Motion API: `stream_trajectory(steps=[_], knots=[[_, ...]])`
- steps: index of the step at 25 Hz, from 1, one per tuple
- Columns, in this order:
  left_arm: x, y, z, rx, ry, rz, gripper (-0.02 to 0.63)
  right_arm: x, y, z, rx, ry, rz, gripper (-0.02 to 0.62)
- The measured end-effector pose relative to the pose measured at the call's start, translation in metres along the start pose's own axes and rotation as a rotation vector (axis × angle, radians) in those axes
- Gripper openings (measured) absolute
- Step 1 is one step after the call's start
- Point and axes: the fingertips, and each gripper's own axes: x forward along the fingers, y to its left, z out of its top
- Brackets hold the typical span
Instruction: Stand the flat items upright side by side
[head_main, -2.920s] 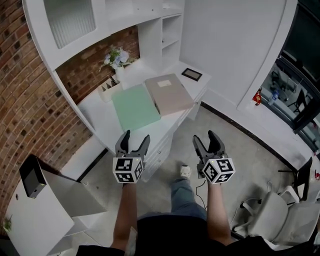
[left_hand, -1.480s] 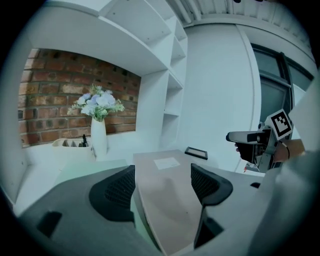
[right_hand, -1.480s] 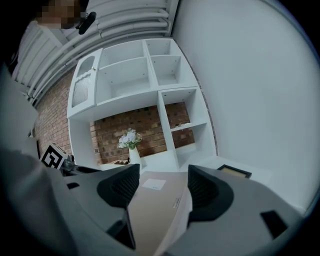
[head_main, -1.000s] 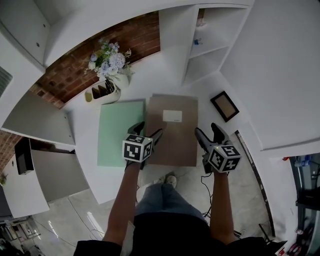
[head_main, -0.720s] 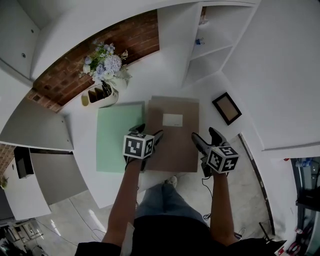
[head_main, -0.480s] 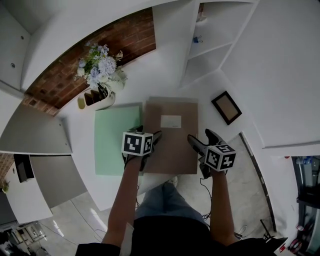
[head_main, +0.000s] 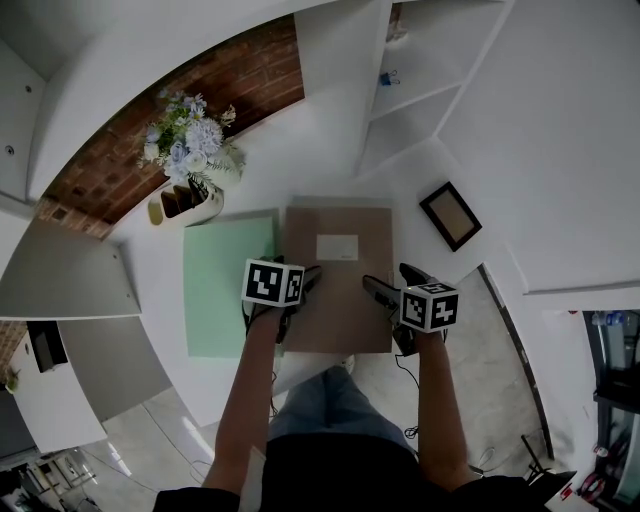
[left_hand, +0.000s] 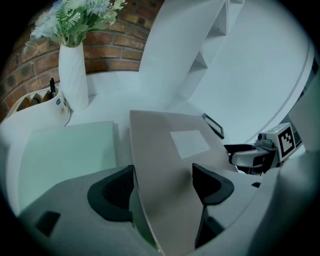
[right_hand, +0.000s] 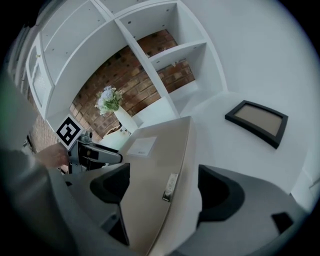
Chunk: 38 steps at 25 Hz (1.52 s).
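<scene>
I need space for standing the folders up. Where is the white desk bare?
Bare: the strip between the flat beige folder and the black picture frame, and the white desk behind that folder. Crowded: back left, around the white flower vase.

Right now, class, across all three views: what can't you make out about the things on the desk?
- Label on the brown folder: print too small, every view.
- Green folder: near end hidden behind the left gripper, left gripper view.
- Holder beside the flowers: contents too small, head view.
</scene>
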Motion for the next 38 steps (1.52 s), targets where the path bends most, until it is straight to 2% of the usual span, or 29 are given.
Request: stream_trajectory(steps=[10,15,21,27,38], knots=[[0.005,0.001,-0.001,-0.014,0.03,-0.007,0.337,0.021,0.003,-0.014,0.028,0.1,0.017,0.408],[0.005,0.0,0.0,-0.005,0.015,0.007,0.337,0.024,0.004,-0.017,-0.017,0.126,-0.023,0.41],[0.006,-0.002,0.0,0.009,-0.001,0.035,0.337,0.023,0.005,-0.019,-0.019,0.147,-0.071,0.409],[-0.006,-0.013,0.004,0.047,-0.047,0.041,0.336,0.007,0.01,-0.015,-0.042,0.101,-0.103,0.41],[-0.063,-0.051,0.03,0.134,-0.228,0.079,0.336,-0.048,0.033,0.028,-0.136,-0.066,-0.178,0.4]])
